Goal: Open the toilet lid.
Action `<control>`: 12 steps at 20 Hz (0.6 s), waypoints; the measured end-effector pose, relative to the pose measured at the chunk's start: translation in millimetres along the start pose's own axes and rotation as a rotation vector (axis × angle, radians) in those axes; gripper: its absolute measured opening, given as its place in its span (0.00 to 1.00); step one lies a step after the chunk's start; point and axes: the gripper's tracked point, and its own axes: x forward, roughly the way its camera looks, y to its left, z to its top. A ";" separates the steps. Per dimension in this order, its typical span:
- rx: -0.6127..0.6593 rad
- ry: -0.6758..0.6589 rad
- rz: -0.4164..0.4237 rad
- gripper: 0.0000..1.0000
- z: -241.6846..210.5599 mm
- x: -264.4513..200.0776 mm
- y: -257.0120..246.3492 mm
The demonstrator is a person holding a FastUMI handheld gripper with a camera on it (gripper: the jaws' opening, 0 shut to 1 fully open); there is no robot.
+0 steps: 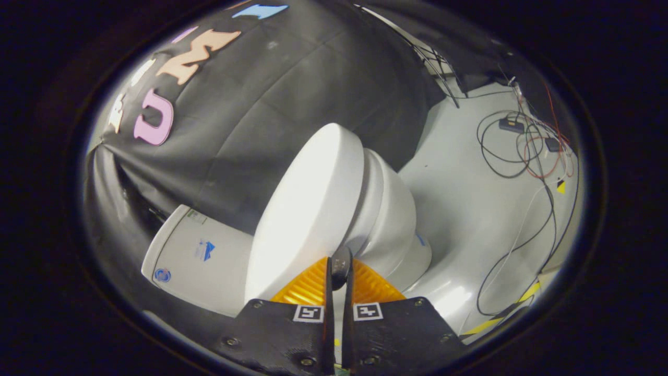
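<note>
Between hand-held gripper fingers, smooth lid edge.

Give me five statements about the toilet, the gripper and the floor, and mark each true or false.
1. The toilet lid lies flat and closed on the bowl. False: it is raised off the bowl.
2. The gripper has its fingers nearly together at the lid's edge. True.
3. Loose cables lie on the floor beyond the toilet. True.
4. The tank is missing. False: it stands behind the lid, against the black cloth.
5. The gripper is wide open, far from the toilet. False: its fingers are close together and right at the lid.
</note>
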 end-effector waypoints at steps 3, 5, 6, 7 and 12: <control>-0.035 -0.029 0.026 0.06 7.2 -7.9 14.2; -0.071 -0.041 0.029 0.06 11.8 -12.0 22.4; -0.093 -0.046 0.031 0.06 13.4 -14.8 27.5; -0.109 -0.054 0.029 0.06 16.6 -17.2 32.6; -0.265 -0.098 0.023 0.06 28.3 -37.0 71.9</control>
